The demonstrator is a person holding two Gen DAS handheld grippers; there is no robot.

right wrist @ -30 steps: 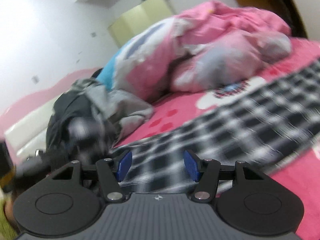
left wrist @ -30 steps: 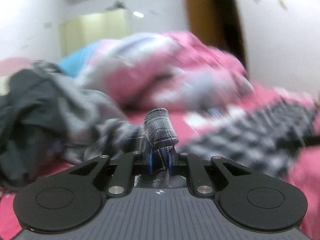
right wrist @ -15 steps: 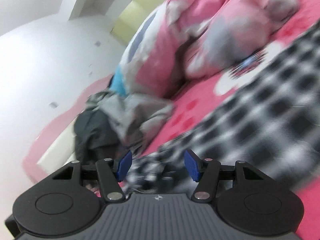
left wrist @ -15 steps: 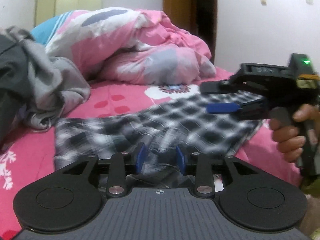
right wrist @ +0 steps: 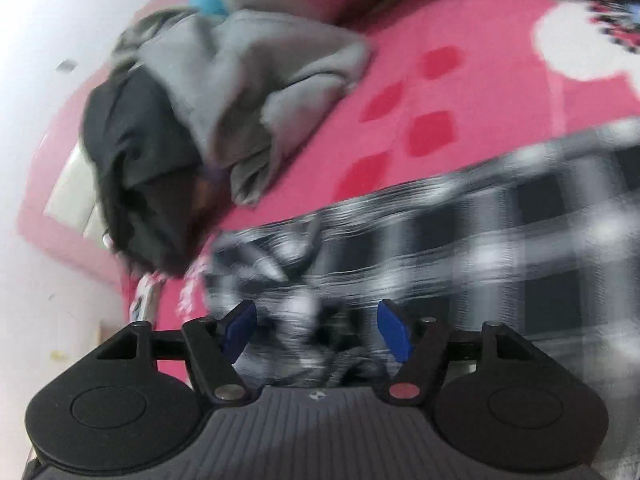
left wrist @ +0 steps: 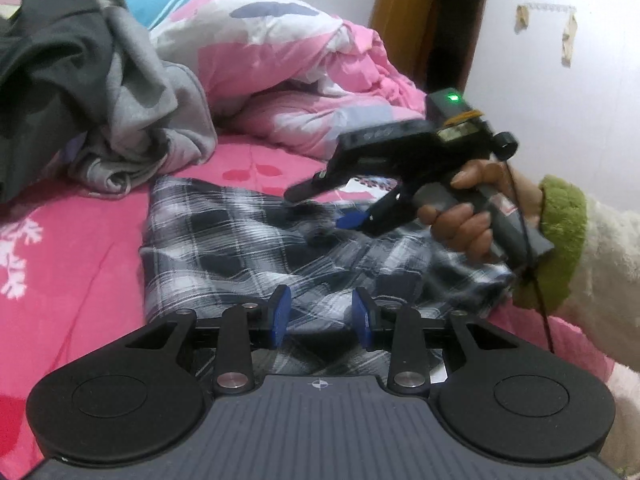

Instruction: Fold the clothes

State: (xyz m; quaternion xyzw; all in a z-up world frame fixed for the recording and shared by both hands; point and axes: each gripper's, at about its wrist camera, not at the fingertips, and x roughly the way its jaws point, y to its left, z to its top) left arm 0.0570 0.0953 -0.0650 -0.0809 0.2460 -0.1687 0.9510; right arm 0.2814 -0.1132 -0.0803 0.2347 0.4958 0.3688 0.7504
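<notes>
Plaid shirt (left wrist: 256,236) flat on bedsheet (left wrist: 72,240)

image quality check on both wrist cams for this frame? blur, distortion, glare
Left wrist view: mostly sharp, plaid garment and grey clothes pile crisp; slight blur on the right gripper; fisheye bends the door frame; no glare. Right wrist view: heavy motion smear across the plaid garment and pink bedsheet; only the gripper body stays sharp.

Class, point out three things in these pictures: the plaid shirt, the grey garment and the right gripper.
Plaid shirt (left wrist: 248,240): left wrist view, on its flat middle.
Grey garment (left wrist: 160,120): left wrist view, on its crumpled front fold.
Right gripper (left wrist: 326,206): left wrist view, midway between its fingertips.
</notes>
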